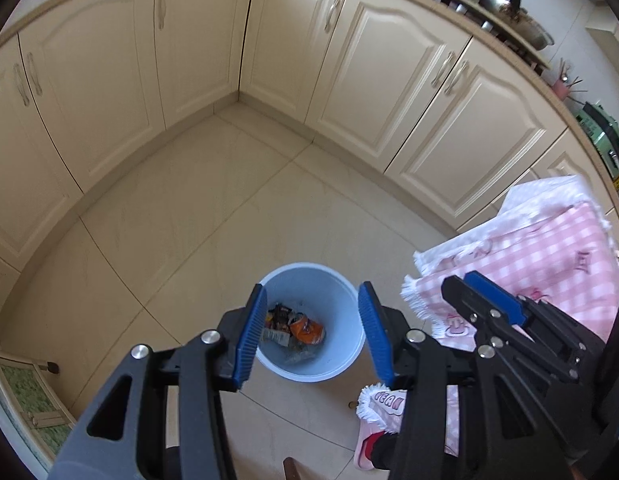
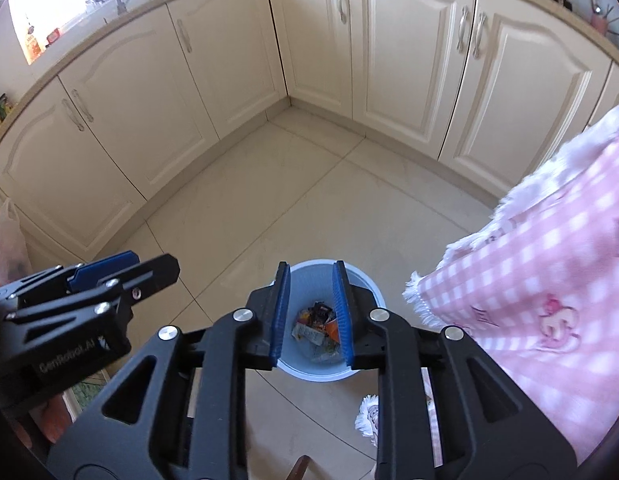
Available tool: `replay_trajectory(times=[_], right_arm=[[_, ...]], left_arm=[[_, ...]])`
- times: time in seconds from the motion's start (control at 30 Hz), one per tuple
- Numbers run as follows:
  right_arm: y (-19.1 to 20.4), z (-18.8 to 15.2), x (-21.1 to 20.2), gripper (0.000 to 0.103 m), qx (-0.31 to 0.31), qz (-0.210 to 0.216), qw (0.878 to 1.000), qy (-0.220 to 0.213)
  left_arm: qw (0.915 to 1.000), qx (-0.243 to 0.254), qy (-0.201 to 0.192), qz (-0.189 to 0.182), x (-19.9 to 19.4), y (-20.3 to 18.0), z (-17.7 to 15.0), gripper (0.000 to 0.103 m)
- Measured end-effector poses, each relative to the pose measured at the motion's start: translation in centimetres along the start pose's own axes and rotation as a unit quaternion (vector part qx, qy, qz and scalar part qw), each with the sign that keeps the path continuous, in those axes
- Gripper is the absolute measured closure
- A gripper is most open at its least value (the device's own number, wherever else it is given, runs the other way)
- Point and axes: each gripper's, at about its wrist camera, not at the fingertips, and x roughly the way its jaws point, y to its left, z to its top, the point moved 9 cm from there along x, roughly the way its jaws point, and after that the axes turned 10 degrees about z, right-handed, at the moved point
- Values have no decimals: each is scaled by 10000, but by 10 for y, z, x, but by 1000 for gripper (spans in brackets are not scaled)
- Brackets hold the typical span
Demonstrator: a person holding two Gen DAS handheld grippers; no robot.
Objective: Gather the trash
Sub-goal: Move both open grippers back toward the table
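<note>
1. Landmark: light blue bin [image 1: 311,322] on the tiled floor [image 1: 213,216], in the corner formed by the cream cabinets [image 1: 393,76]. Trash [image 1: 295,328] (orange wrapper, dark packet, crumpled bits) lies at the bin's bottom.
2. Left gripper [image 1: 311,330]: jaws spread wide, nothing between them, hovering above the bin.
3. Right gripper [image 2: 309,312]: jaws parted more narrowly, also empty, above the bin and beside the left one.
4. Pink checked cloth [image 2: 549,280] hangs just right of the bin; its fringe is near the rim.
5. Risks (judgement): a low sweep could snag the cloth fringe or knock the light bin over, spilling the trash. The two grippers sit close and could collide.
6. Unclear: no loose trash visible outside the bin, so remaining work cannot be judged. The cloth hides what it covers. Item at the frame's bottom edge, below the bin, is cut off and unidentifiable. Frames are slightly blurred.
</note>
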Motion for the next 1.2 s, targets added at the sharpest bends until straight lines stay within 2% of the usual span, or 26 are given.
replay_trajectory(times=[0.1, 0.17, 0.23, 0.4, 0.5, 0.6, 0.73, 0.83, 0.97, 1.03, 1.1, 1.2], right_arm=[[4, 2, -32, 80, -16, -25, 9998, -221], [6, 6, -61, 74, -17, -63, 9990, -448], [6, 9, -89, 57, 2, -111, 9975, -699], [-10, 11, -177, 53, 92, -390, 9897, -1374], [-30, 0, -228, 50, 188, -656, 9824, -1738], [-63, -16, -278, 45, 367, -981, 9728, -2064], [-124, -42, -339, 42, 768, -1444, 9570, -2394], [-177, -70, -377, 40, 1203, -1828, 9412, -2573], [-255, -117, -417, 36, 2037, -2270, 9135, -2693], [-289, -135, -427, 35, 2476, -2261, 9015, -2736], [-312, -146, -428, 33, 2786, -2158, 8946, -2747], [-336, -152, -419, 33, 3076, -1923, 8928, -2669]], left_arm=[[9996, 3, -266, -87, -34, -6, 5, 55], [9989, 21, -436, -152, -53, -12, 7, 51], [9978, 48, -639, -197, -76, -21, 10, 45], [9934, 196, -1026, -481, -131, -57, 10, 42], [9889, 460, -1226, -709, -162, -95, 5, 41], [9821, 880, -1278, -1071, -185, -146, -6, 39], [9689, 1512, -1207, -1540, -202, -228, -29, 39], [9592, 1939, -1108, -1733, -206, -282, -49, 39], [9453, 2440, -992, -1926, -205, -343, -77, 39], [9389, 2657, -942, -1974, -203, -374, -89, 39], [9343, 2817, -911, -1986, -200, -394, -97, 39], [9305, 2965, -876, -1963, -193, -414, -103, 39]])
